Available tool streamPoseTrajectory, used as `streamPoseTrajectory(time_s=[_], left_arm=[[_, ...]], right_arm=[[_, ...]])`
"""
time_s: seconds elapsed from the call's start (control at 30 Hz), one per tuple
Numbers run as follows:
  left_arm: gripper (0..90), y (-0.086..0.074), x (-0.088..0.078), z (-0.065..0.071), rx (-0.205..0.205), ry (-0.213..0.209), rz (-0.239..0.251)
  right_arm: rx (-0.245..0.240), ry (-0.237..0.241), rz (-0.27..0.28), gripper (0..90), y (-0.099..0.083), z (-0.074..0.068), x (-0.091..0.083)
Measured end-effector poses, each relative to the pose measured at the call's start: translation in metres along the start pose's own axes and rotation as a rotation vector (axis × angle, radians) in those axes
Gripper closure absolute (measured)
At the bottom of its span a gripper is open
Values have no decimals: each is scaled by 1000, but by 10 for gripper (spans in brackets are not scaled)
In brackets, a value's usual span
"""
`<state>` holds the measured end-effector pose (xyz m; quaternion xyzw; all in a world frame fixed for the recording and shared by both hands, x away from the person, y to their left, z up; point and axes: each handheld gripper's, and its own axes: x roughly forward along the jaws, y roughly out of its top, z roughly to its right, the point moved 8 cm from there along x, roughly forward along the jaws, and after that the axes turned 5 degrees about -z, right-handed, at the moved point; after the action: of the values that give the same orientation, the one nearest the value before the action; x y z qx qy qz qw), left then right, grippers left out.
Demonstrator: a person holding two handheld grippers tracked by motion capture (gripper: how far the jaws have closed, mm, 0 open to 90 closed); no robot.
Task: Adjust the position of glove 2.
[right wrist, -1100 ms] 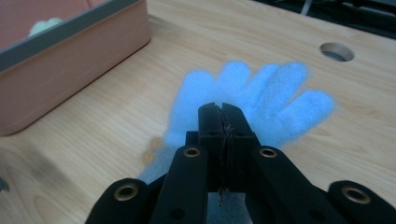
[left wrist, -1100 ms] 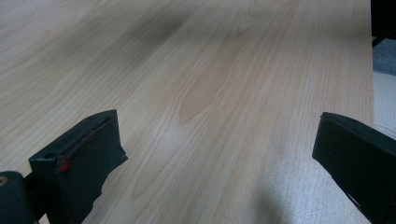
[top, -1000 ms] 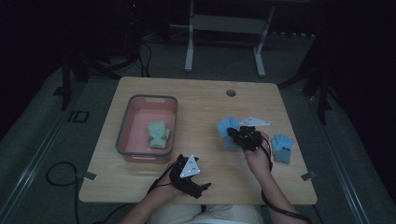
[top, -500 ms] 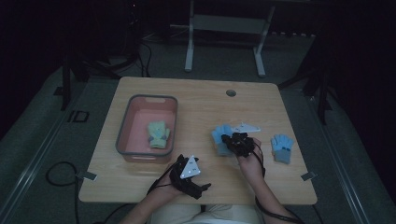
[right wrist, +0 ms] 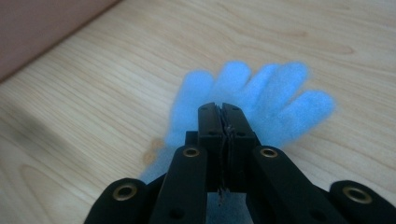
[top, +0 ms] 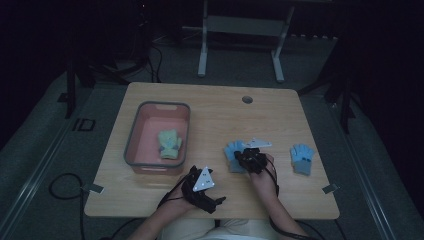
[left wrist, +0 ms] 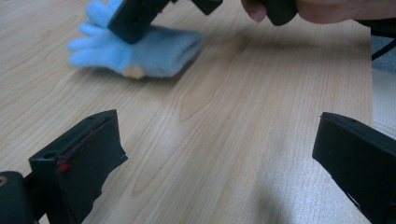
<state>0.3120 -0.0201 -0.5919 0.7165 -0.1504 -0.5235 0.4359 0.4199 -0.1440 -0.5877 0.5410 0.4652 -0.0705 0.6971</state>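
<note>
Table [top: 210,107]: a pale wood-grain top with rounded corners and a round cable hole near the far edge; everything in play is laid out on it, within reach of both hands

Bin [top: 131,145]: a pink rectangular tub with a grey rim, set on the left half of the table; it appears to be meant as the collecting place, since a yellow-green glove [top: 169,144] already lies flat inside it

Left gripper [top: 202,192]: held near the table's near edge, just off the bin's near right corner; its jaws are seen standing wide apart in the left gripper view, nothing between them (it seems to be kept waiting while the other hand works)

Right gripper [top: 248,159]: lowered over the near blue glove, its jaws pressed together; in the right gripper view the closed tips sit over the glove's palm, but whether any fabric is pinched cannot be told

Near blue glove [right wrist: 261,100]: small, soft and fleecy, lying flat at mid-table with its fingers spread; a small tan patch is seen at one edge near the cuff; judged the next item to be picked up, it is well apart from the bin

Far blue glove [top: 302,158]: the same fuzzy knit, with a greyer cuff, lying flat toward the right edge, well apart from both grippers, untouched
</note>
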Motion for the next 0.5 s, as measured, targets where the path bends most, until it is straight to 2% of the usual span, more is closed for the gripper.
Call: streamPoseTrajectory(time_s=[0.1,0.27,0.37,0.5], left_arm=[[13,0,0,0,0,-1,1],[13,-1,1,0,0,1,-3],[13,-1,1,0,1,-1,-3],[13,-1,1,1,3,-4,-4]], right_arm=[[-17,-1,-28,865,-5,1,8],[-16,21,-54,830,-8,4,13],[-26,21,-58,810,-8,4,14],[-27,23,-48,740,-7,4,9]])
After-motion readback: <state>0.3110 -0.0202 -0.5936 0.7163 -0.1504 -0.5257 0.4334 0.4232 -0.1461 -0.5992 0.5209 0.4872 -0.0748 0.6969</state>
